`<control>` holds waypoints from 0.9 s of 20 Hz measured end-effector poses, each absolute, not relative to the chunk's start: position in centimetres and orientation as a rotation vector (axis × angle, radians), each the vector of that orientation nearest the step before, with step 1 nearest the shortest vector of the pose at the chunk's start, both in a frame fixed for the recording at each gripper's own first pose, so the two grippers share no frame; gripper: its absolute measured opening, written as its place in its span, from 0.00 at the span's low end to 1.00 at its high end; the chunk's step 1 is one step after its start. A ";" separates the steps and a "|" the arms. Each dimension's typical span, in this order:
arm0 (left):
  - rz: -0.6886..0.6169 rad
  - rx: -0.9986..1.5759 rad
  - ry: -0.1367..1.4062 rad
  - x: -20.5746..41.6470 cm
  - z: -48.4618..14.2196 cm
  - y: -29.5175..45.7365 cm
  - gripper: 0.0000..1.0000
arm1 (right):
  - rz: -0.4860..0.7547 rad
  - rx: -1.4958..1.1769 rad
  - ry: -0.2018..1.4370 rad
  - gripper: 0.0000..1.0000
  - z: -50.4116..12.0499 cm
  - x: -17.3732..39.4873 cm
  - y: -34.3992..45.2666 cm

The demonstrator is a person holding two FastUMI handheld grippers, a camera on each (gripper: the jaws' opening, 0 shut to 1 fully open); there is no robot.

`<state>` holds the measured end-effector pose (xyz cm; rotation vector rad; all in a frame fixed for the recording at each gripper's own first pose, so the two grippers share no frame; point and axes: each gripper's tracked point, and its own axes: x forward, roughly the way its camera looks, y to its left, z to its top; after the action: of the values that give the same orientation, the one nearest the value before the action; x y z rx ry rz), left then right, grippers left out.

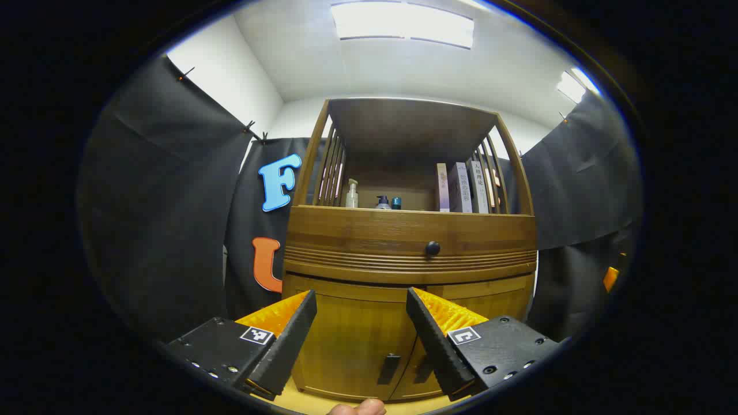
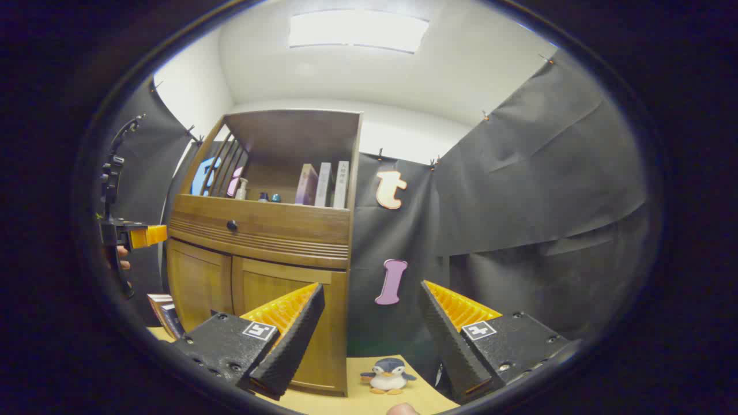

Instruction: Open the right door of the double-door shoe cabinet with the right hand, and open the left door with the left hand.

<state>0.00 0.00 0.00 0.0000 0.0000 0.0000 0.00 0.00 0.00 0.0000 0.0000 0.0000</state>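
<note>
A wooden shoe cabinet (image 1: pixel 403 242) stands ahead in the left gripper view, both lower doors shut. Its left door (image 1: pixel 351 346) carries a dark handle (image 1: pixel 390 368); the right door (image 1: pixel 490 297) is partly hidden behind my fingers. My left gripper (image 1: pixel 361 331) is open, held apart from the doors. In the right gripper view the cabinet (image 2: pixel 259 242) sits to the left, with its right door (image 2: pixel 271 294) and left door (image 2: pixel 196 288) closed. My right gripper (image 2: pixel 372 340) is open, pointing past the cabinet's right corner. The left gripper (image 2: pixel 141 235) shows far left, held by a hand.
A drawer with a round knob (image 1: pixel 432 248) sits above the doors. Bottles (image 1: pixel 351 194) and books (image 1: pixel 461 187) fill the open shelf. A penguin toy (image 2: pixel 387 374) lies on the floor right of the cabinet. Books (image 2: pixel 164 311) lean at its left side. Black cloth walls surround.
</note>
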 end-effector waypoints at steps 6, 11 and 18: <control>-0.042 0.014 -0.014 0.6 0.3 1.0 0.94 | 0.027 -0.001 0.000 1.00 0.7 1.3 3.3; -0.091 0.039 -0.020 0.8 -0.2 0.5 1.00 | 0.058 -0.006 0.020 1.00 0.4 2.4 6.2; -0.124 0.036 0.010 1.1 -1.8 0.3 1.00 | 0.029 0.001 0.032 1.00 0.0 3.4 6.3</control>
<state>1.06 0.28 -1.76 0.0359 0.0097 -0.1244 3.39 6.28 -0.04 0.0014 0.0317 0.0287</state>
